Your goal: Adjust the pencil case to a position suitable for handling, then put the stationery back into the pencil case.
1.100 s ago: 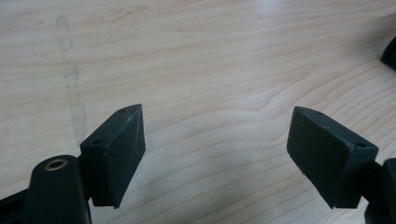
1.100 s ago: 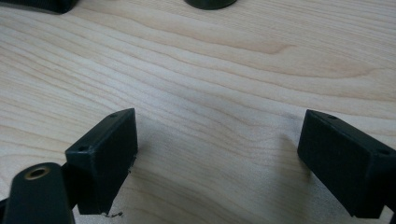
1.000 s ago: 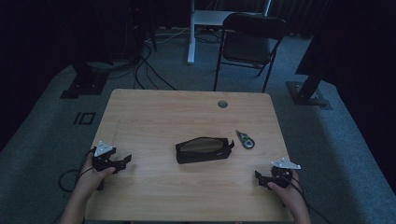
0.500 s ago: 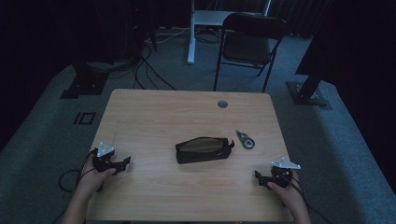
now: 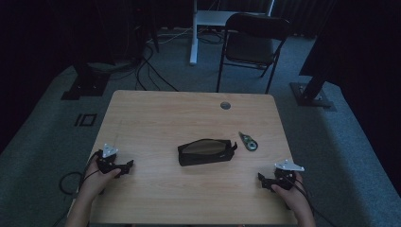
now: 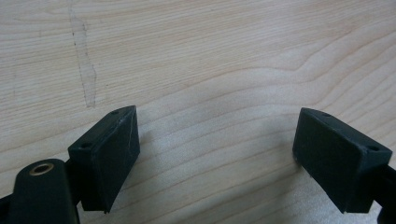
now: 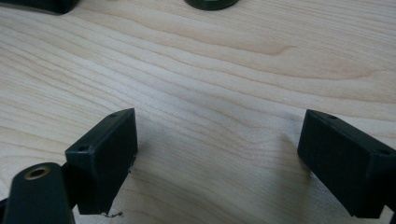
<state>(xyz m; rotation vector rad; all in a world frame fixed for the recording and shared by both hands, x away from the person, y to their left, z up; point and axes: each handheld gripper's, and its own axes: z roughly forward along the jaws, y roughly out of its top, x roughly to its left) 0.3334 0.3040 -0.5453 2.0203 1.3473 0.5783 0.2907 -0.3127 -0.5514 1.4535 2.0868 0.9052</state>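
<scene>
At the left side of the wooden bench (image 5: 156, 118), the left hand (image 5: 94, 182) holds the left hand-held gripper (image 5: 128, 165) low over the wood, near the front edge. In the left gripper view its two black jaws stand wide apart, they have just been opening a little more, and between them there is only bare wood grain with a pale scratch mark (image 6: 84, 70) farther ahead. In the middle of the bench lies a dark pouch (image 5: 206, 152), long and flat, with its longer side running across the bench; it is well apart from both grippers and nothing touches it. Just to the right of the pouch, a little farther back, lies a small green tool (image 5: 248, 141) with a round end, near the pouch but not touching it. Behind these, close to the far edge, there is a round grey cable hole (image 5: 225, 105) in the bench top. At the right side, the right hand (image 5: 293, 198) holds the right hand-held gripper (image 5: 261, 178) near the front right corner. Its jaws are also spread wide, with only bare wood between them. Behind the bench a dark folding chair (image 5: 253, 42) stands on the grey carpet.
</scene>
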